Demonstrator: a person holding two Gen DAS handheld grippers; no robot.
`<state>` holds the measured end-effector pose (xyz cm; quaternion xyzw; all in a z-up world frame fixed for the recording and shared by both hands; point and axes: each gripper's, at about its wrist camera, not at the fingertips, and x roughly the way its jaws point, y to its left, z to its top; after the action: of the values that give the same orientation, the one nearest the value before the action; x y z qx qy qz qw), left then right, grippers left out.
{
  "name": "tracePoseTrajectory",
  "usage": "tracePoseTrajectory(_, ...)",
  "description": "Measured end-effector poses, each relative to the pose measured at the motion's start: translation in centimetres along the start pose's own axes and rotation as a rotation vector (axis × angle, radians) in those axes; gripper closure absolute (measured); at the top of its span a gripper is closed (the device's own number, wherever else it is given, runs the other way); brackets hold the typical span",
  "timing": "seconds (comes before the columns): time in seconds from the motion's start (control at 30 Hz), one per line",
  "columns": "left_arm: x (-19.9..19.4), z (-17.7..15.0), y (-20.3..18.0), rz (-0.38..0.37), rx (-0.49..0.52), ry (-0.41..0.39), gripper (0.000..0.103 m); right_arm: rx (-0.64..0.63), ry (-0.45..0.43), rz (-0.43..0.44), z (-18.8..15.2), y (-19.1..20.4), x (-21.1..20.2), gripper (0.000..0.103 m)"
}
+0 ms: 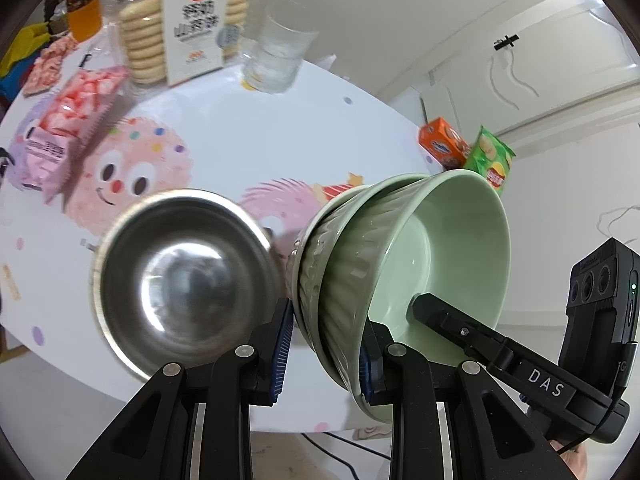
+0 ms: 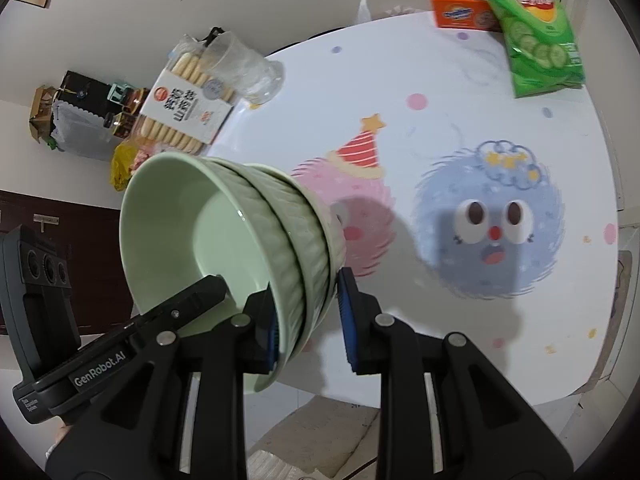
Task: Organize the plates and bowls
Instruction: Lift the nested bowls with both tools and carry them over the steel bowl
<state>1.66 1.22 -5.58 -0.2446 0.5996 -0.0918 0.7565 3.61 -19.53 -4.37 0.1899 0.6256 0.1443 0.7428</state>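
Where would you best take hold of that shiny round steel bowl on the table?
By the near rim of the shiny round steel bowl, from above, one finger inside and one outside: it sits mouth-up, and its smooth round body looks too wide to span.

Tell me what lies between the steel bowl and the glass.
Nothing: only bare printed tablecloth separates steel bowl from glass, seen in the left wrist view.

Black tool (image 1: 324, 356), blue ribbed pads (image 1: 281, 354), silver screws (image 1: 245, 351)
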Motion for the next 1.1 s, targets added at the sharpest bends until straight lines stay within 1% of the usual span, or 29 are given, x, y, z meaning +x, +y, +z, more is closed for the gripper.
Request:
tracePoseTrajectory(0.23,-2.2,0.1,4.7,0.026,-0.03,-0.006,0.075,-0.021,0.026,0.023,-0.9,4.2,2.7,0.075)
tracePoseTrajectory(0.43,-2.6,-0.4,8.4,0.035,-0.058,0.006,0.076,-0.043,0.063,0.018,-1.8,6.9,5.4,0.075)
tracePoseTrajectory(0.53,-1.9,-0.7,10.0,0.038,-0.071,0.027,0.076,-0.039,0.085,0.011,-2.3,7.2,6.9,0.075)
tracePoseTrajectory(0.67,-0.4,-0.8,11.3,0.035,-0.073,0.055,0.075,-0.021,0.106,-0.008,-2.9,7.2,8.7,0.075)
tracePoseTrajectory(0.87,2.0,-0.8,12.7,0.028,-0.078,0.097,0.076,0.014,0.135,-0.041,-3.4,6.2,11.0,0.075)
tracePoseTrajectory(1.1,3.3,-0.6,13.4,0.026,-0.086,0.123,0.076,0.04,0.15,-0.059,-3.5,6.1,12.4,0.075)
